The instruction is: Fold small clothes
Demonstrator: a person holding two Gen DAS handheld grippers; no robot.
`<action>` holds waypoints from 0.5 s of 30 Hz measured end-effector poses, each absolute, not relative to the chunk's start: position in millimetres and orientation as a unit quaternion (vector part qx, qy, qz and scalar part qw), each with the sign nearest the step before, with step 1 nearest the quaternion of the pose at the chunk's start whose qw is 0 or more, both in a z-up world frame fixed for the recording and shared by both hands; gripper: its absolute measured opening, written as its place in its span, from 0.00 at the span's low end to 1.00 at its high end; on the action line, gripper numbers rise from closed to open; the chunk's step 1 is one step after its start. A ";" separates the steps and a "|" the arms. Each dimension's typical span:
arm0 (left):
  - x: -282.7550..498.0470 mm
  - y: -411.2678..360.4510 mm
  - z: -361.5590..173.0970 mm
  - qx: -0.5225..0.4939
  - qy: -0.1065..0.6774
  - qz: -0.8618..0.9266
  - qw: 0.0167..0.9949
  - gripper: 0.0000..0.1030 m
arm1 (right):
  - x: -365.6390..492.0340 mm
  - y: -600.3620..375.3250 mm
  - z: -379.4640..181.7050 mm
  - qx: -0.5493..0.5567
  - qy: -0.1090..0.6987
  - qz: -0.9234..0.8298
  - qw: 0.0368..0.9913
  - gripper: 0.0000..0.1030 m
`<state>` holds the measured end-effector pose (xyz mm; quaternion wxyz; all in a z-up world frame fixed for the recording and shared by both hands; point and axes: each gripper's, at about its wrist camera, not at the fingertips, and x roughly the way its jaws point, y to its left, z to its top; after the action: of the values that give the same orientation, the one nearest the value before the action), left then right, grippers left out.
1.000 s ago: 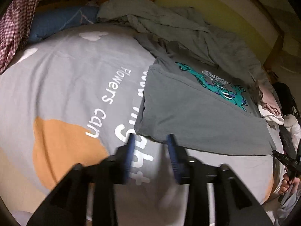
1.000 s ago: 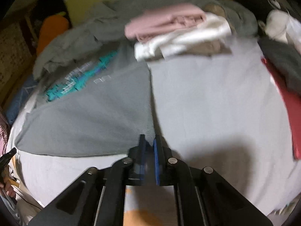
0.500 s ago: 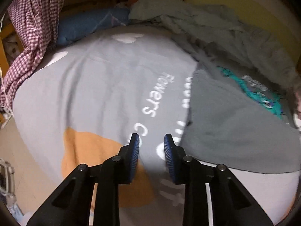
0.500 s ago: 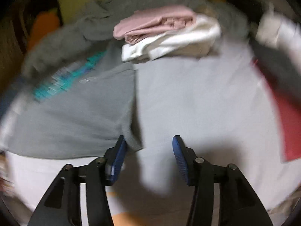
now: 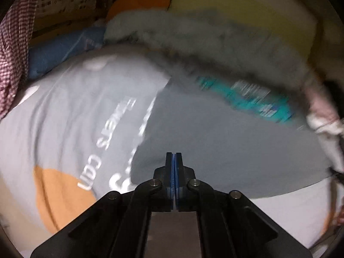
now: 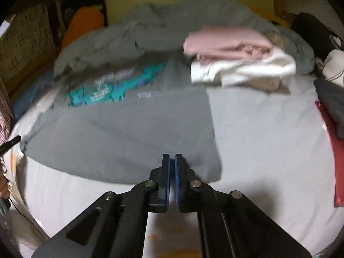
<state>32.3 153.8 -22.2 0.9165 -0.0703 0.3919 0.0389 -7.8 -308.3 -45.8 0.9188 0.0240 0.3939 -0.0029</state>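
Ahead of the left gripper, whose jaws are meeting fully with no cloth visibly pinched, the grey T-shirt is lying flat on the printed bedsheet, its near left corner sitting just beside the fingertips. Across in the right wrist view, the right gripper is showing only a sliver of gap, and the shirt's near right corner is lying under the tips; whether fabric is caught cannot be told. Its hem is running crosswise between both grippers.
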 end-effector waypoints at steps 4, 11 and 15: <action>32.8 157.3 -28.3 -0.082 0.406 0.068 0.908 0.01 | -10.4 -323.2 -49.8 0.035 0.402 -0.039 0.914 0.03; -4.4 165.4 -19.8 -0.204 0.377 -0.047 0.902 0.15 | -50.6 -346.8 -22.8 0.117 0.301 -0.049 0.945 0.04; 0.1 164.0 -32.2 -0.246 0.401 -0.063 0.880 0.38 | -59.7 -352.4 -34.7 0.195 0.321 0.003 0.927 0.20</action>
<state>0.1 164.0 -32.2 0.8802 -0.2463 0.4007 -0.0628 -59.7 -352.4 -34.7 0.9268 0.1954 0.3208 0.0029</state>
